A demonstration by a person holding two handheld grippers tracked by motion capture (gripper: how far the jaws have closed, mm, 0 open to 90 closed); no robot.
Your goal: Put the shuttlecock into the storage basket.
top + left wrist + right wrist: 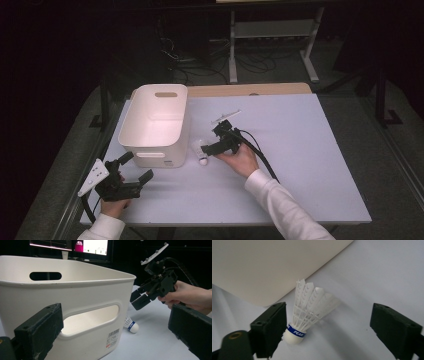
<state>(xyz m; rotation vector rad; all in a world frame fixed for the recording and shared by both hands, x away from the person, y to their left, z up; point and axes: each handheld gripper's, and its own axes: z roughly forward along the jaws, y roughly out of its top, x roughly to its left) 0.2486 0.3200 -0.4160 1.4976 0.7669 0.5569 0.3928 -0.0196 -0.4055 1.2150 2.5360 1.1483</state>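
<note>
A white shuttlecock (202,152) (308,310) with a blue band lies on its side on the white table, close to the right wall of a white bin (160,156) (75,295) (262,270). My right gripper (210,140) (328,315) stands open over it. The shuttlecock lies between the jaws, its cork right beside the left one and well clear of the other. In the left gripper view the shuttlecock (131,325) lies below the right gripper (140,298). My left gripper (137,166) (115,322) is open and empty at the table's front left, facing the bin's handle slot.
The bin looks empty inside. A thin white stick-like item (225,117) lies just beyond the right gripper. The tabletop (310,165) ends in a wooden strip (250,90) at the far edge. Lit monitors (95,246) stand behind the bin, and a desk frame with cables lies beyond the table.
</note>
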